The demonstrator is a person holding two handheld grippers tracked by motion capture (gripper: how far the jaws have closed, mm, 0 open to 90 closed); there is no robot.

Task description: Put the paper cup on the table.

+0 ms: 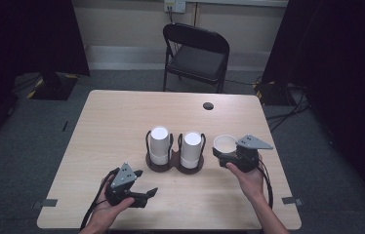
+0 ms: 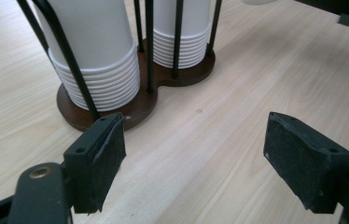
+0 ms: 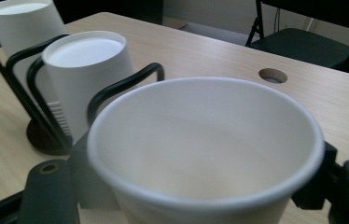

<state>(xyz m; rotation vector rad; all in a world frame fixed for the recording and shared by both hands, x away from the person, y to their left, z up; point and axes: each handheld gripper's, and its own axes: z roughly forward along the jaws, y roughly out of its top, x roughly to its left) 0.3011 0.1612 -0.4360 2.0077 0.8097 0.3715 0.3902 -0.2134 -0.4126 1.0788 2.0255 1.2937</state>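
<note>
Two stacks of upturned white paper cups, one on the left [image 1: 159,144] and one on the right [image 1: 191,147], stand in a dark wooden holder [image 1: 174,166] with black wire loops at mid-table. Just right of the holder, my right gripper [image 1: 225,152] is shut on a single upright white paper cup [image 1: 225,142]. In the right gripper view the cup [image 3: 205,140] sits mouth up between the jaws of my right gripper [image 3: 200,191], with the nearer stack [image 3: 88,70] to its left. My left gripper [image 1: 146,182] stands open near the front edge. In the left gripper view, nothing sits between the pads of that gripper [image 2: 196,158], and the holder [image 2: 130,109] lies just ahead.
A round cable hole [image 1: 208,106] sits in the table near its far right edge. A black folding chair [image 1: 197,56] stands beyond the table. Bare tabletop [image 1: 112,122] stretches left of the holder.
</note>
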